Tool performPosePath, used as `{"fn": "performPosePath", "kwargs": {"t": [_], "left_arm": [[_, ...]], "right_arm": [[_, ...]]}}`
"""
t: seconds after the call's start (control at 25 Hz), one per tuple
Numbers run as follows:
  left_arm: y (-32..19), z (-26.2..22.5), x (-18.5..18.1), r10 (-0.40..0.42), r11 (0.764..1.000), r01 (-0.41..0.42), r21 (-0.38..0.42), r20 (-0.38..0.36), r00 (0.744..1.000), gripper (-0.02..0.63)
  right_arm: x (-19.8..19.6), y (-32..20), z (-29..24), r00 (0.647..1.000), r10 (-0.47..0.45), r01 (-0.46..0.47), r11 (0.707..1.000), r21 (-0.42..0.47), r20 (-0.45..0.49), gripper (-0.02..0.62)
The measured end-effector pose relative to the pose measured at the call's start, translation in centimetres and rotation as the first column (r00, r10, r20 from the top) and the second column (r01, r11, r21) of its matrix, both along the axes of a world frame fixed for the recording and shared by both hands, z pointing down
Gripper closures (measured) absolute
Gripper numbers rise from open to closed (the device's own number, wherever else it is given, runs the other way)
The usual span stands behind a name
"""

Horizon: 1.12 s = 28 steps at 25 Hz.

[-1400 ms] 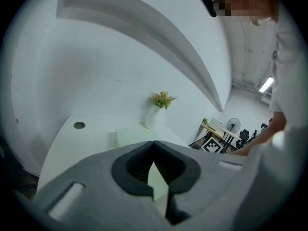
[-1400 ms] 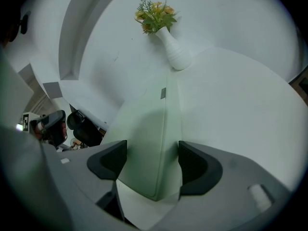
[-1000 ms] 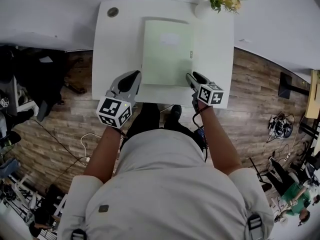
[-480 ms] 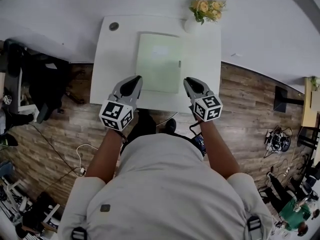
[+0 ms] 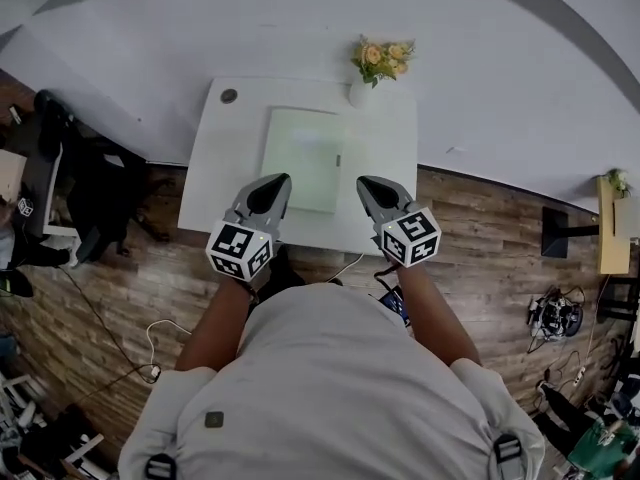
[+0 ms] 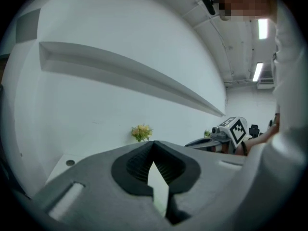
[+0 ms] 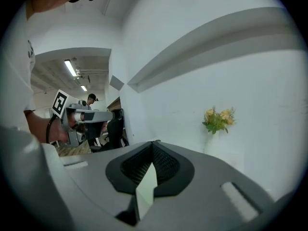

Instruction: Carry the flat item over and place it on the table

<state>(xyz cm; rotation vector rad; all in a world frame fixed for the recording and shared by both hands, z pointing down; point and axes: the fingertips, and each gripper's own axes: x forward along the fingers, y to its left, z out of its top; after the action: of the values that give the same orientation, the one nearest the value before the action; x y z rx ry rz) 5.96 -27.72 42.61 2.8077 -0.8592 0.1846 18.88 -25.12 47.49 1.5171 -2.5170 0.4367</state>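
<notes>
the pale green flat sheet point(image 5: 302, 158) lay on the white worktop point(image 5: 225, 168), with a vase of flowers point(image 5: 362, 86) at its one o'clock. we judged the placing done. our left gripper point(image 5: 275, 181) and right gripper point(image 5: 368, 184) hung by the sheet's six o'clock edge, each with jaws pressed together on nothing. only backing off seemed left.

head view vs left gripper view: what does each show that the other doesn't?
Head view only: the flat item in full outline on the white table, and the wood floor. Left gripper view only: the left tool with jaws closed together, and the ceiling lights. Both: the flowers, the right tool, the white table.
</notes>
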Motion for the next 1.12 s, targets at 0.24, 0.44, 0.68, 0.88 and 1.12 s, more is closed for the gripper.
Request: {"fn": "performPosePath", "kwargs": {"t": [0.24, 0.44, 0.68, 0.88, 1.12], "left_arm": [[1.7, -1.9, 2.0, -0.023, 0.998, 0.022, 0.06, 0.006, 1.0, 0.606], [3.8, -2.7, 2.3, -0.061, 0.995, 0.059, 0.081, 0.03, 0.998, 0.606], [6.6, -2.5, 0.5, -0.097, 0.993, 0.091, 0.077, 0.073, 0.993, 0.606], [8.1, -2.1, -0.8, -0.087, 0.994, 0.082, 0.065, 0.086, 0.992, 0.606], [11.1, -2.0, -3.2, -0.035, 0.996, 0.027, 0.08, 0.104, 0.994, 0.606]], "right_arm": [[1.0, 1.8, -2.7, 0.999, -0.049, 0.05, 0.996, 0.071, -0.019, 0.586], [1.6, 3.5, -3.4, 0.996, -0.09, 0.09, 0.991, 0.094, -0.008, 0.586], [0.4, 5.0, -3.7, 0.992, -0.13, 0.129, 0.986, 0.101, -0.001, 0.586], [-0.5, 6.7, -4.0, 0.994, -0.106, 0.103, 0.989, 0.11, 0.024, 0.586], [-2.6, 9.9, -4.4, 0.998, -0.052, 0.049, 0.992, 0.119, 0.022, 0.586]]}}
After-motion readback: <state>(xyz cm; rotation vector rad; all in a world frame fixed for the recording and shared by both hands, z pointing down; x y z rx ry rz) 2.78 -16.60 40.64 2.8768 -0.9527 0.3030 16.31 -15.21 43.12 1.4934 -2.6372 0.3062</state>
